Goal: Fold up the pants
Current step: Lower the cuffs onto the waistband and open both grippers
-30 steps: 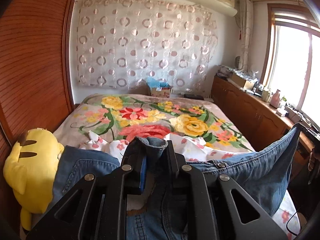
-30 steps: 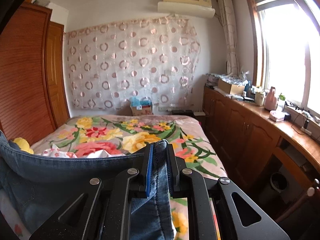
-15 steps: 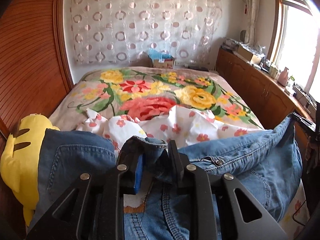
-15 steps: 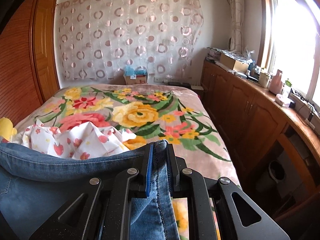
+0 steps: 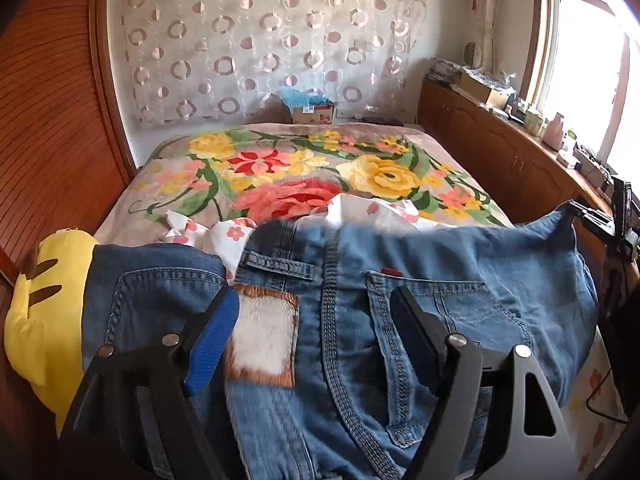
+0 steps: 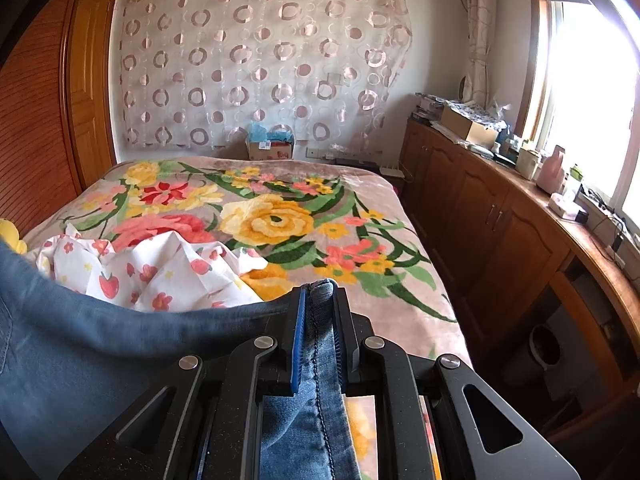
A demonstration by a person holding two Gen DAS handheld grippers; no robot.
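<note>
Blue denim jeans (image 5: 420, 280) hang spread across the near end of the bed, waistband up, with a back pocket and a leather patch showing. My left gripper (image 5: 316, 312) is open, its fingers spread over the jeans and holding nothing. My right gripper (image 6: 318, 304) is shut on the jeans' waistband edge (image 6: 320, 292) and holds it up at the right corner. The denim (image 6: 100, 344) sags away to the left of it. The right gripper also shows at the far right of the left wrist view (image 5: 600, 220).
The bed carries a floral blanket (image 6: 280, 220). A white strawberry-print cloth (image 6: 152, 264) lies crumpled just beyond the jeans. A yellow plush toy (image 5: 44, 300) sits at the left bed edge by the wooden wardrobe (image 5: 48, 120). Wooden cabinets (image 6: 500, 232) line the right under the window.
My left gripper has opened and let go of the waistband, which has dropped and spread flat. Both grippers have tilted lower toward the bed. The right gripper keeps its hold.
</note>
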